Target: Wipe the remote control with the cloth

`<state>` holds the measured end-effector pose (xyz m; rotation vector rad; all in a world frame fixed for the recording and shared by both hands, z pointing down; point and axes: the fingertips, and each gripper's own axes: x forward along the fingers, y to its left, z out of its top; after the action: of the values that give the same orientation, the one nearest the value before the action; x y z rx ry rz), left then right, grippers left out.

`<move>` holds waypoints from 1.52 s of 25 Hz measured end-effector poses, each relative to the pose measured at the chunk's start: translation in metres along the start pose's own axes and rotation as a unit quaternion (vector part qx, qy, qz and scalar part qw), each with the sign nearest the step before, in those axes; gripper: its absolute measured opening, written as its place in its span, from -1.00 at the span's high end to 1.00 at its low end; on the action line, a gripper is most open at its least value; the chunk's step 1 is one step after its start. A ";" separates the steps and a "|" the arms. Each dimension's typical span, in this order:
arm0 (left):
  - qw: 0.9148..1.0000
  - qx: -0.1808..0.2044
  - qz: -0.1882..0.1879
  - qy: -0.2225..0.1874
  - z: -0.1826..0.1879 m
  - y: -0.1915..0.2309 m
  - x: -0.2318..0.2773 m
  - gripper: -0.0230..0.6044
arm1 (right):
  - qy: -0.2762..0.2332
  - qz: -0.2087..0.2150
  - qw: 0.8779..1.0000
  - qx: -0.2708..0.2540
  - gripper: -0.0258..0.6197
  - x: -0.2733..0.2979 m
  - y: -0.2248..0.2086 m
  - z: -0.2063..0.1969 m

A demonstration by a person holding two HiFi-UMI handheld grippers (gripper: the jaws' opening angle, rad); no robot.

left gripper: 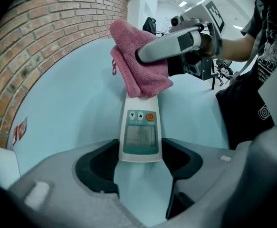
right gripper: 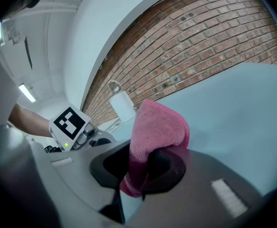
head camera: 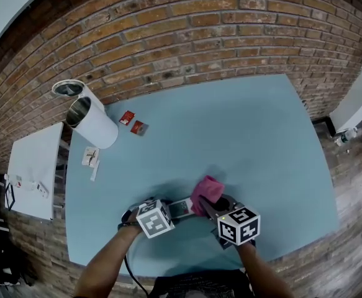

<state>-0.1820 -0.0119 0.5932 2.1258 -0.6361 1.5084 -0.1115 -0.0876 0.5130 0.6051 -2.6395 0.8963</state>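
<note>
Left gripper jaws clamp the remote control; right gripper jaws pinch the pink cloth, hiding its twelve-o'clock end; blue bench, brick wall.

Bright, even light; fisheye-warped, dark-vignetted edges

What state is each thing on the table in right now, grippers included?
left gripper: shut on the remote control's near end.
right gripper: shut on the cloth.
remote control: screen up on the table, far end under the cloth.
cloth: folded, pressed onto the remote control.
white canister: open at its mouth.
</note>
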 end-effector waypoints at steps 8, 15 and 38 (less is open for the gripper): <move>1.000 0.001 0.004 0.020 -0.002 0.001 0.001 0.01 | -0.002 -0.002 1.000 0.006 0.72 -0.012 -0.018 0.003; 0.999 -0.003 -0.005 0.042 -0.004 -0.002 0.002 0.01 | -0.010 -0.010 1.000 0.014 0.72 -0.026 -0.038 0.008; 0.999 -0.007 -0.004 0.051 -0.003 -0.002 0.003 0.01 | -0.027 -0.079 0.995 -0.045 0.72 -0.001 -0.073 0.020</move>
<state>-0.1825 -0.0087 0.5965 2.0239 -0.5994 1.5926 -0.0789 -0.1528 0.5343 0.8133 -2.6190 0.7212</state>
